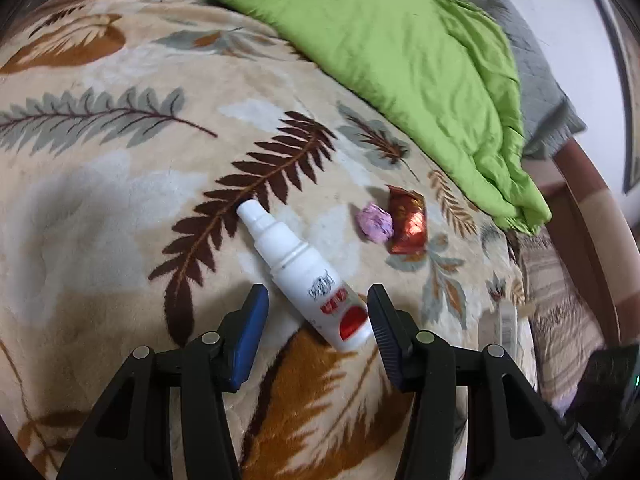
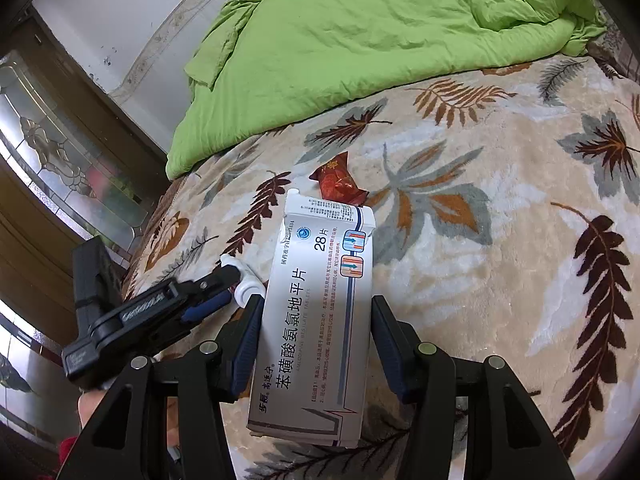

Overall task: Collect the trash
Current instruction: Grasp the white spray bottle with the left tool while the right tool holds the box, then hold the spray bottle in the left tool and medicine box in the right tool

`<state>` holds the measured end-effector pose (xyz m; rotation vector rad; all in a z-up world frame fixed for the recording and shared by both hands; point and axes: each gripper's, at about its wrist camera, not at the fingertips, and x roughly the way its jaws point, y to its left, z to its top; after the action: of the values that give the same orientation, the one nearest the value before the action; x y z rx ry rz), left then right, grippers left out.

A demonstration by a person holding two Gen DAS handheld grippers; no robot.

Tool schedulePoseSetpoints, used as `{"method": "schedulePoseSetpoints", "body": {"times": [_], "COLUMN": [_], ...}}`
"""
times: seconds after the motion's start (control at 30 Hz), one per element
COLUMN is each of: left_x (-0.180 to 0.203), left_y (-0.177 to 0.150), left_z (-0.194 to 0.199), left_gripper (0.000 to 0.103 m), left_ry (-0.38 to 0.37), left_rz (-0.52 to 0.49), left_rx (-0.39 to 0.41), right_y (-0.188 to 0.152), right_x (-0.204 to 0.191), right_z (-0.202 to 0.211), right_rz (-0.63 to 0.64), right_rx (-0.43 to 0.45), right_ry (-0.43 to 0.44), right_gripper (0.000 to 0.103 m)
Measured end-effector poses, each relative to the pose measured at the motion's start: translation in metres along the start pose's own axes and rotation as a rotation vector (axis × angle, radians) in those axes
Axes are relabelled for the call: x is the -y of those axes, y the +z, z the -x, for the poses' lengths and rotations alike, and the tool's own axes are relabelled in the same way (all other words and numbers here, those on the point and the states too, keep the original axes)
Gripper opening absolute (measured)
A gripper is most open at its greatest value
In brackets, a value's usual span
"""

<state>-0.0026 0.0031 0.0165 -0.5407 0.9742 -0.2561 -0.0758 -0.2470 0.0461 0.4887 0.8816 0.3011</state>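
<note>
Your right tongs (image 2: 314, 328) are clamped on a white medicine box (image 2: 316, 312) above the leaf-print blanket (image 2: 500, 280). Your left tongs (image 1: 318, 300) stand open around the white spray bottle (image 1: 304, 276); whether the far pad touches it, I cannot tell. Red wrapper (image 1: 408, 220) and pink paper wad (image 1: 376, 224) lie beyond, near the green quilt (image 1: 380, 40).

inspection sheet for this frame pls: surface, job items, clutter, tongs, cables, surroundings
surface: leaf-print blanket on a bed.
job's things: white spray bottle lying flat; pink crumpled wad touching red foil wrapper; white medicine box.
clutter: green quilt bunched at the far side.
tongs: left tongs open, straddling the bottle's base; right tongs shut on the box.
cables: nothing seen.
surroundings: white wall, patterned glass door.
</note>
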Motion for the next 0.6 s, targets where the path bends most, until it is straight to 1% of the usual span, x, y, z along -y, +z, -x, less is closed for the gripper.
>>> {"method": "schedulePoseSetpoints", "body": {"times": [0.03,0.1,0.13,0.17,0.2,0.27,0.37,0.43,0.47,0.53,0.6], "left_x": [0.002,0.009,0.014,0.016,0.019,0.023,0.033,0.039,0.04,0.04,0.038], "left_y": [0.002,0.008,0.011,0.013,0.014,0.014,0.013,0.01,0.008,0.004,0.0], "left_z": [-0.002,-0.006,-0.012,-0.014,-0.02,-0.027,-0.034,-0.038,-0.038,-0.034,-0.028], "left_gripper": [0.05,0.05,0.05,0.047,0.042,0.042,0.04,0.034,0.03,0.029,0.029], "left_ry": [0.0,0.038,0.071,0.088,0.123,0.155,0.218,0.261,0.273,0.277,0.272], "left_rz": [0.007,0.001,-0.012,-0.018,-0.03,-0.058,-0.137,-0.202,-0.223,-0.252,-0.27], "left_rx": [0.001,0.01,-0.002,-0.009,-0.02,-0.031,-0.025,-0.014,-0.009,0.006,0.003], "right_y": [0.0,0.0,0.0,0.0,0.0,0.0,0.001,0.0,0.0,0.0,-0.001], "right_x": [0.0,0.001,0.001,0.002,0.002,0.003,0.003,0.002,0.001,-0.001,-0.004], "right_z": [0.001,0.003,0.003,0.004,0.004,0.006,0.006,0.007,0.007,0.007,0.008], "right_rz": [-0.002,-0.004,-0.005,-0.005,-0.004,-0.002,-0.002,-0.001,0.002,0.014,0.028], "right_rx": [0.002,0.007,0.009,0.011,0.013,0.018,0.022,0.023,0.024,0.028,0.034], "right_ry": [0.001,0.001,0.0,-0.001,-0.003,-0.008,-0.011,-0.011,-0.013,-0.021,-0.03], "right_gripper": [0.057,0.057,0.057,0.057,0.057,0.057,0.057,0.057,0.057,0.057,0.057]}}
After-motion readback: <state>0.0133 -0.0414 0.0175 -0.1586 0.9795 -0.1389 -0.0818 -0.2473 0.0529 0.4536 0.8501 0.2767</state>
